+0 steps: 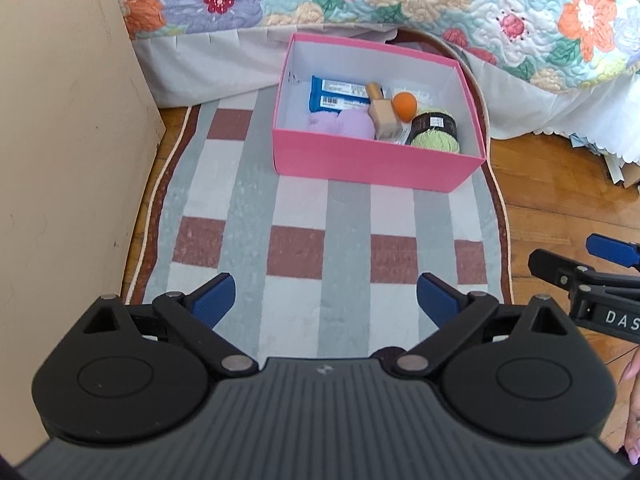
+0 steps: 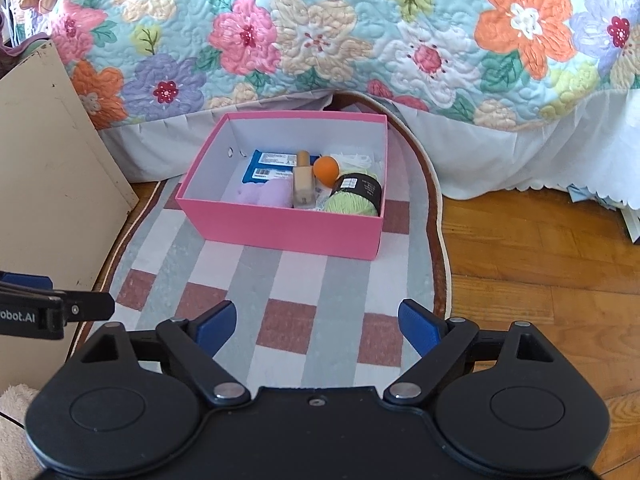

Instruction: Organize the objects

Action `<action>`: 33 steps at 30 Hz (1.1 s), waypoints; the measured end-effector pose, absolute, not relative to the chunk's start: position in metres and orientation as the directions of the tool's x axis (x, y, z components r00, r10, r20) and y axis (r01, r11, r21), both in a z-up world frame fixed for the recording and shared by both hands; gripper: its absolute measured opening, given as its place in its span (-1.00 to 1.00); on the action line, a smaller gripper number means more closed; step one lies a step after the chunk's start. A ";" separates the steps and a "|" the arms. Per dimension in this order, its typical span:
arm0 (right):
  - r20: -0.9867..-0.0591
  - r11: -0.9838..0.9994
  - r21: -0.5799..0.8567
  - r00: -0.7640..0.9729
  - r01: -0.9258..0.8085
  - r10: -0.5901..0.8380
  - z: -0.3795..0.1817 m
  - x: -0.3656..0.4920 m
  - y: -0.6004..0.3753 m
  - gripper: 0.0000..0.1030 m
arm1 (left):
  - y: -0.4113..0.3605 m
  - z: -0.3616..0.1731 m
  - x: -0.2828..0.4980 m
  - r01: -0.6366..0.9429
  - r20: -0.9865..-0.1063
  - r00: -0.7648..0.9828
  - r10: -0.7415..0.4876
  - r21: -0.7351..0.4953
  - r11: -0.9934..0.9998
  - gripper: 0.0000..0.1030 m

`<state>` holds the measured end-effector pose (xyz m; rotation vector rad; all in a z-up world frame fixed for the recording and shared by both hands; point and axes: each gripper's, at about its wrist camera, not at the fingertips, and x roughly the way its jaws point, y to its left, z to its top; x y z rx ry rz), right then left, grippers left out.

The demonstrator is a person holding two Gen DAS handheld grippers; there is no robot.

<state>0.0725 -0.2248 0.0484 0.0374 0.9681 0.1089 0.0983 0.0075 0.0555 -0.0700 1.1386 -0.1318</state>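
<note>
A flowered quilt [image 2: 360, 40] hangs over the far end of a checked rug [image 2: 288, 288] laid on the wood floor [image 2: 540, 272]. A pink box [image 2: 280, 226] sits open on the rug's far half, its long axis running across the rug. Inside, a blue packet [image 2: 260, 166] lies toward the far left corner, purple yarn [image 2: 272, 194] by the near wall, green yarn [image 2: 354, 200] in the near right corner. A beige bottle [image 2: 303, 182] lies at the middle, cap pointing to the far wall, an orange ball [image 2: 326, 170] just right of it. The left gripper [image 1: 324, 300] and right gripper [image 2: 316, 326] hover over the rug's near end, jaws wide, nothing between them.
</note>
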 end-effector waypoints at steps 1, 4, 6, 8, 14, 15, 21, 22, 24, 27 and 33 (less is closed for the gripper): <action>-0.821 0.994 0.076 0.561 -0.073 0.104 0.048 0.072 -0.225 0.76 | 0.008 0.055 0.098 0.068 -0.903 0.407 -0.140 -0.123 0.990 0.91; -0.823 0.996 0.056 0.561 -0.065 0.083 0.048 0.071 -0.224 0.76 | 0.007 0.052 0.098 0.068 -0.909 0.395 -0.133 -0.116 0.991 0.91; -0.824 0.997 0.049 0.561 -0.063 0.076 0.049 0.070 -0.224 0.76 | 0.008 0.051 0.098 0.062 -0.912 0.391 -0.122 -0.106 0.992 0.91; -0.826 0.997 0.048 0.558 -0.063 0.075 0.049 0.070 -0.224 0.76 | 0.009 0.051 0.097 0.056 -0.915 0.388 -0.112 -0.098 0.994 0.91; -0.831 0.997 0.046 0.551 -0.058 0.071 0.049 0.067 -0.224 0.76 | 0.010 0.054 0.090 0.053 -0.913 0.394 -0.111 -0.098 0.994 0.91; -0.832 0.997 0.047 0.550 -0.058 0.071 0.048 0.066 -0.224 0.76 | 0.009 0.055 0.088 0.059 -0.912 0.396 -0.110 -0.094 0.994 0.91; -0.839 0.997 0.063 0.538 -0.050 0.080 0.046 0.064 -0.225 0.77 | 0.004 0.058 0.084 0.065 -0.914 0.397 -0.089 -0.068 0.996 0.91; -0.841 0.996 0.070 0.535 -0.051 0.086 0.045 0.063 -0.226 0.77 | 0.004 0.058 0.084 0.059 -0.916 0.393 -0.085 -0.067 0.996 0.91; -0.845 0.995 0.081 0.526 -0.051 0.096 0.043 0.061 -0.228 0.76 | 0.001 0.059 0.083 0.064 -0.916 0.392 -0.085 -0.065 0.996 0.91; -0.848 0.995 0.094 0.520 -0.040 0.101 0.041 0.060 -0.232 0.76 | 0.000 0.061 0.081 0.063 -0.916 0.393 -0.076 -0.056 0.996 0.91; -0.846 0.996 0.085 0.526 -0.039 0.093 0.043 0.058 -0.237 0.76 | 0.001 0.058 0.081 0.040 -0.921 0.382 -0.070 -0.059 0.997 0.91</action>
